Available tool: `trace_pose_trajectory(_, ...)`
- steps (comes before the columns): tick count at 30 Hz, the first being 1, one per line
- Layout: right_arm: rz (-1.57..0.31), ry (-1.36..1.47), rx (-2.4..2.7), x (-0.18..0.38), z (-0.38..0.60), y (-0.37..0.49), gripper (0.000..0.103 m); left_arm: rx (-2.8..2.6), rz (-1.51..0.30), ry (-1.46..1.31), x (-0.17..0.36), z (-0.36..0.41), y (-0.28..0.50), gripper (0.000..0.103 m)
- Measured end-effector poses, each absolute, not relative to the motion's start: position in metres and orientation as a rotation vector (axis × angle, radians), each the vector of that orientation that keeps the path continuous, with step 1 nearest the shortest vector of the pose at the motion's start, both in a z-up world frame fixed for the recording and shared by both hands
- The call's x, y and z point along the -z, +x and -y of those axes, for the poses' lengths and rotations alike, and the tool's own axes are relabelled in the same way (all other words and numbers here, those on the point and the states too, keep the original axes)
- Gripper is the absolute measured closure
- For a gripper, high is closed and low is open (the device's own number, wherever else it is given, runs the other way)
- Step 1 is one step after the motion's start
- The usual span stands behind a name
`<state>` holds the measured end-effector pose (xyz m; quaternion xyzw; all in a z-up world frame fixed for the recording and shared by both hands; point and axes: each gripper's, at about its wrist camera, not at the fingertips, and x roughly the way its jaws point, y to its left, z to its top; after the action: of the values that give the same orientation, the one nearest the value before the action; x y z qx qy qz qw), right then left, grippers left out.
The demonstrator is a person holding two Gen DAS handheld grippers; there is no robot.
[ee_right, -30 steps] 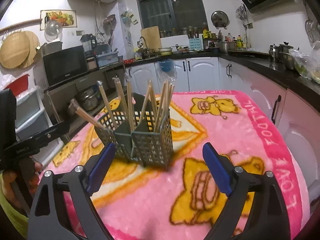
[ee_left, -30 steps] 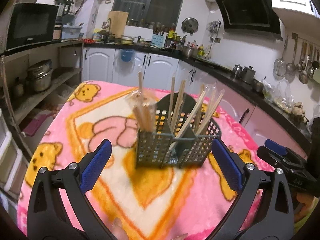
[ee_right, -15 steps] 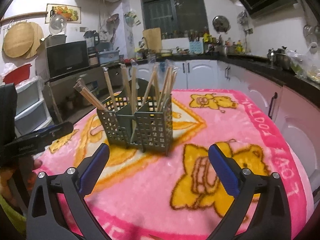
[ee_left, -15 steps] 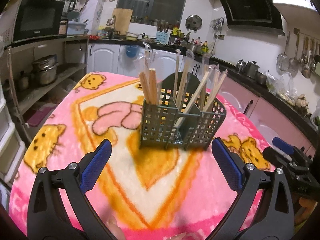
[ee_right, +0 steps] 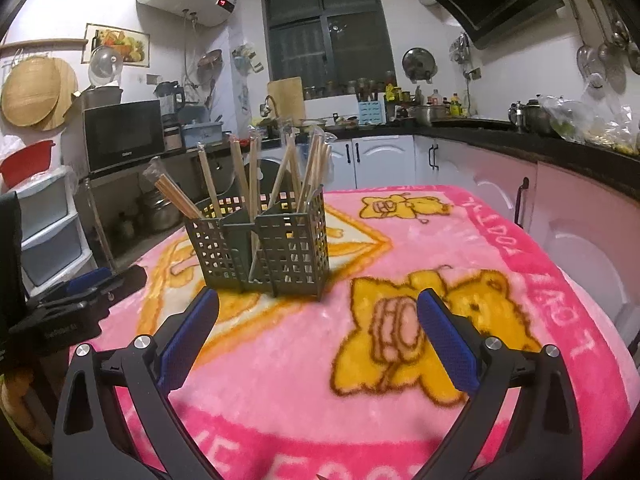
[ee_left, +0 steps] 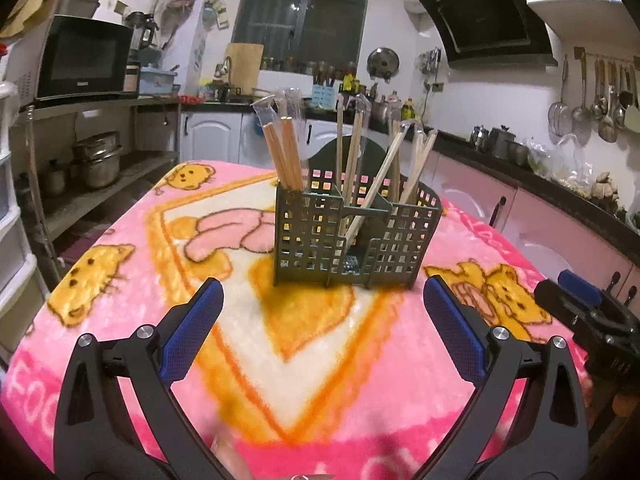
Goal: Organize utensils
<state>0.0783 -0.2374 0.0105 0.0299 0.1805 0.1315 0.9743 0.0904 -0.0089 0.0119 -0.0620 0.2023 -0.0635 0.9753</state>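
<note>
A dark green slotted utensil caddy (ee_left: 356, 240) (ee_right: 264, 248) stands upright on a pink cartoon blanket (ee_left: 168, 280) (ee_right: 520, 280). Several wrapped wooden chopsticks (ee_left: 284, 152) (ee_right: 240, 172) stick up out of its compartments. My left gripper (ee_left: 322, 340) hangs open just in front of the caddy with nothing between its blue pads. My right gripper (ee_right: 318, 338) is open too, empty, a little to the right of the caddy's near corner. Each gripper shows at the edge of the other's view: the right one (ee_left: 588, 312), the left one (ee_right: 76, 304).
Kitchen cabinets and a black counter (ee_right: 500, 136) crowded with pots run behind and to the right of the table. A shelf rack with a microwave (ee_left: 80, 58) and pots stands on the left. White drawers (ee_right: 52, 224) sit near the table's left edge.
Both grippers have sunk lower and tilted up a little, so the caddy sits higher in each view. The right gripper's jaws stand slightly wider than a second ago.
</note>
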Motion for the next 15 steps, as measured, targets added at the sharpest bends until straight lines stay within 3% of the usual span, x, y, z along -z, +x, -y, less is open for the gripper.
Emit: trace_pose_trajectory(15,-0.340,0.036,-0.279,0.006,0.229,0.067,0.007,0.146,-0.404,-0.120,-0.002,0.014,0.089,0.011)
